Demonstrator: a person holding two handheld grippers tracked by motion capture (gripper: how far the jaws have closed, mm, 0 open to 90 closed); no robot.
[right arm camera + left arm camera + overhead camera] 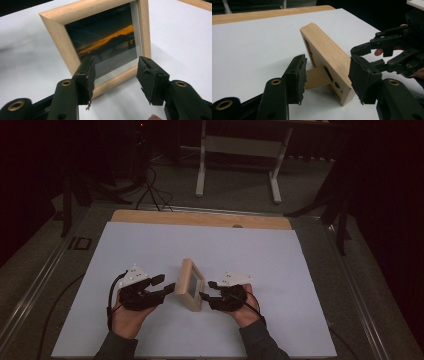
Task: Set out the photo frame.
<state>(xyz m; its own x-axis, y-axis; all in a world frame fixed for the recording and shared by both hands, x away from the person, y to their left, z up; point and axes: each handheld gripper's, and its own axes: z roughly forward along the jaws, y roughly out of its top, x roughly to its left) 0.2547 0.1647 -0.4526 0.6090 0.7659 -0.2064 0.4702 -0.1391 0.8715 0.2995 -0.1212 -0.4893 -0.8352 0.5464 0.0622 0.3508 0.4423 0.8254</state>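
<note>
A small light-wood picture frame (191,284) stands upright on the white table sheet (150,245), propped on its cardboard back stand (317,77). My left gripper (165,284) is at the frame's back side, open. In the left gripper view the frame's near lower corner (342,92) and the stand lie between the spread pads of my left gripper (327,75). My right gripper (208,290) is open on the other side, facing the glass. The right gripper view has a sunset photo (105,42) behind the open right gripper (115,72), whose pads stand clear of the frame's lower rail (112,81).
The bare wooden table edge (200,218) runs along the far side of the sheet. On the floor beyond it are a white table base (240,150), dark stands (340,215) and cables (150,190). A metal rail (45,270) borders the left side.
</note>
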